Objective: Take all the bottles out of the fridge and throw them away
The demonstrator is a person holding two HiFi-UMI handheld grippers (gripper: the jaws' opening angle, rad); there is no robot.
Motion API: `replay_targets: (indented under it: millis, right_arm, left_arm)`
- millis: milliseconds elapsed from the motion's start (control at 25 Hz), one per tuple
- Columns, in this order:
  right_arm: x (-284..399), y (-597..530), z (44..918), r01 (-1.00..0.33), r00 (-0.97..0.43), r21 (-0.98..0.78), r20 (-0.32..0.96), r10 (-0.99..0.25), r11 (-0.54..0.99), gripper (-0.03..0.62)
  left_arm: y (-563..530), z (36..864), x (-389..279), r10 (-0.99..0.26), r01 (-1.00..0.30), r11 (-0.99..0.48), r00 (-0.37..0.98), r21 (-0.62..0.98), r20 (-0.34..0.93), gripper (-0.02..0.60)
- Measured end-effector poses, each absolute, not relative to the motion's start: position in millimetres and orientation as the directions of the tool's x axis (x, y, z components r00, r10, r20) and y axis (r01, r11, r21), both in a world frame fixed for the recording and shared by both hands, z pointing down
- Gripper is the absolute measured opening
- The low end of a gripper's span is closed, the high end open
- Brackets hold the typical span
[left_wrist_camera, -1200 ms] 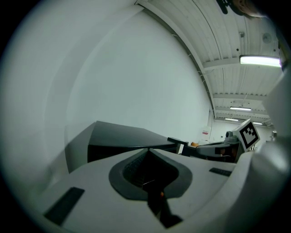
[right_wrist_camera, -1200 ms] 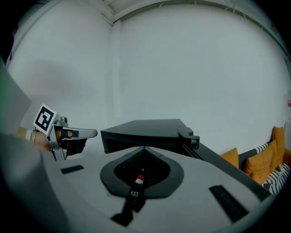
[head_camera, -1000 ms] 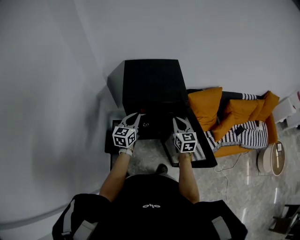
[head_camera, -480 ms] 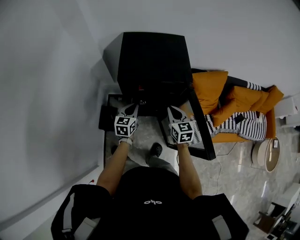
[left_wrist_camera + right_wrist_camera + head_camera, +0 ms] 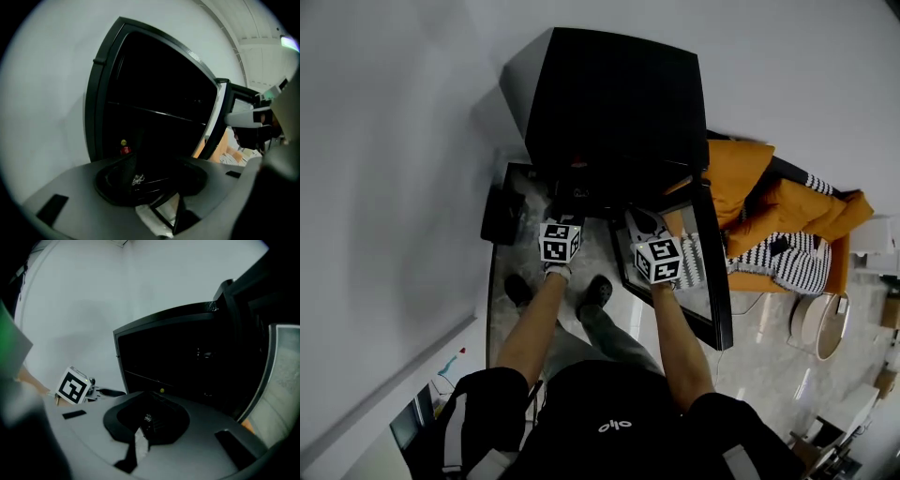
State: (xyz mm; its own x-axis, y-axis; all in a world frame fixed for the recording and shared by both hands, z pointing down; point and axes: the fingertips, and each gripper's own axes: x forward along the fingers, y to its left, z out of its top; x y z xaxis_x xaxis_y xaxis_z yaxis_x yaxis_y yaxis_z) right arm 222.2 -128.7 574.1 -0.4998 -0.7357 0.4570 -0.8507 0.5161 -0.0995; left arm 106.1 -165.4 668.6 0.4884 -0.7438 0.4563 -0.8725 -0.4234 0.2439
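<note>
Now the black fridge (image 5: 619,94) stands against the white wall, and its door (image 5: 720,291) is swung open to the right. The person stands just in front of it, with black shoes (image 5: 598,291) on the pale floor, and holds both tools out toward the dark opening. The left gripper (image 5: 566,212) has just been opening its jaws. They stand partly apart, and nothing is between them but the dark inside of the fridge. The right gripper (image 5: 639,221) has its jaws pressed tight together and holds nothing. In the left gripper view a small bottle (image 5: 124,147) with a yellow cap and a red band stands low inside the fridge. It is close to the left wall and under a thin shelf (image 5: 154,112). The bottle is well ahead of the jaws and nothing touches it. In the right gripper view only its yellow cap shows, as a tiny dot. The rest of the inside is too dark to make out. Beside the fridge, past the open door, is an orange sofa (image 5: 750,187) with a black and white striped blanket (image 5: 787,267) lying on it.
</note>
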Motion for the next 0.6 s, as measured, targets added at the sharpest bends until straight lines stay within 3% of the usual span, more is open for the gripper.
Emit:
replay_targets:
  millis: [240, 600]
  right_arm:
    - [212.3, -149.0, 618.3, -0.842, -0.511, -0.109, 0.473, -0.718, 0.528, 0.009]
    - [206.5, -179.0, 697.3, -0.848, -0.499, -0.135, 0.525, -0.689, 0.512, 0.009]
  left_arm:
    - [-195.3, 732.2, 109.2, -0.741, -0.902, -0.369, 0.431, 0.224, 0.515, 0.279]
    - [-226.0, 797.5, 122.6, -0.731, -0.911, -0.350, 0.410, 0.217, 0.546, 0.285]
